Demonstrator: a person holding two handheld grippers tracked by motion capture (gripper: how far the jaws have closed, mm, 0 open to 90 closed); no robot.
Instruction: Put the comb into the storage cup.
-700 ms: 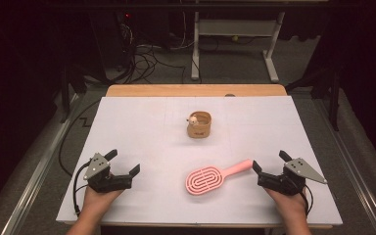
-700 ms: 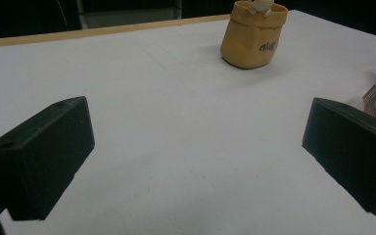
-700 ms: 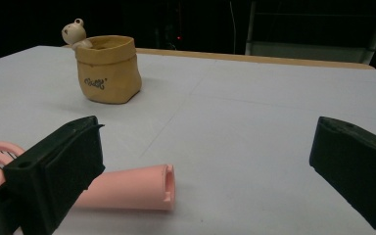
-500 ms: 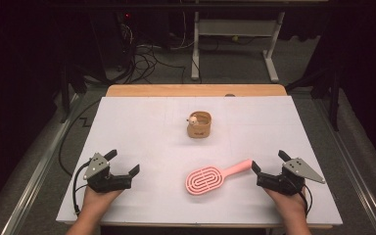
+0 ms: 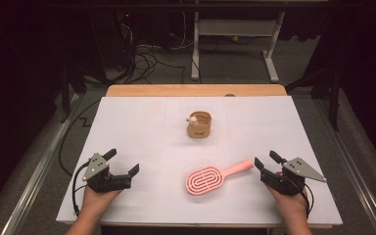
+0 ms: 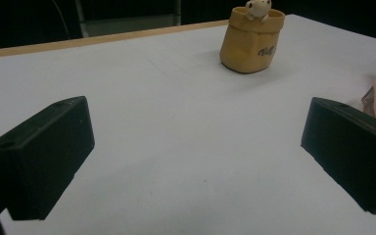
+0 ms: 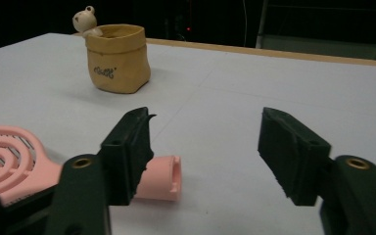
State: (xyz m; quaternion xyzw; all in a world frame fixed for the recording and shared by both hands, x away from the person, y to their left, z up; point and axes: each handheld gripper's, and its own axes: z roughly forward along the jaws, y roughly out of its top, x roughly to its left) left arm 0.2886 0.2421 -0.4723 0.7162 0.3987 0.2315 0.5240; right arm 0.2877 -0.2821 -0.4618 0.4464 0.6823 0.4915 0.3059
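the pink brush is laid flat on the white counter, at 6 o'clock from the tan pot. its handle tip is seen just before the right tongs, which are held half open and empty. the left tongs, at 9 o'clock from the brush, are spread wide, nothing gripped.

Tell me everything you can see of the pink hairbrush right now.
The pink hairbrush lies flat on the white table cover, near the front edge. It looks like plastic: an oval head with looped, concentric slots and a straight handle whose end looks hollow. The handle points toward the right gripper, whose open fingers sit just off its tip without clamping it. One finger hides part of the handle in the right gripper view, so contact there is unclear.
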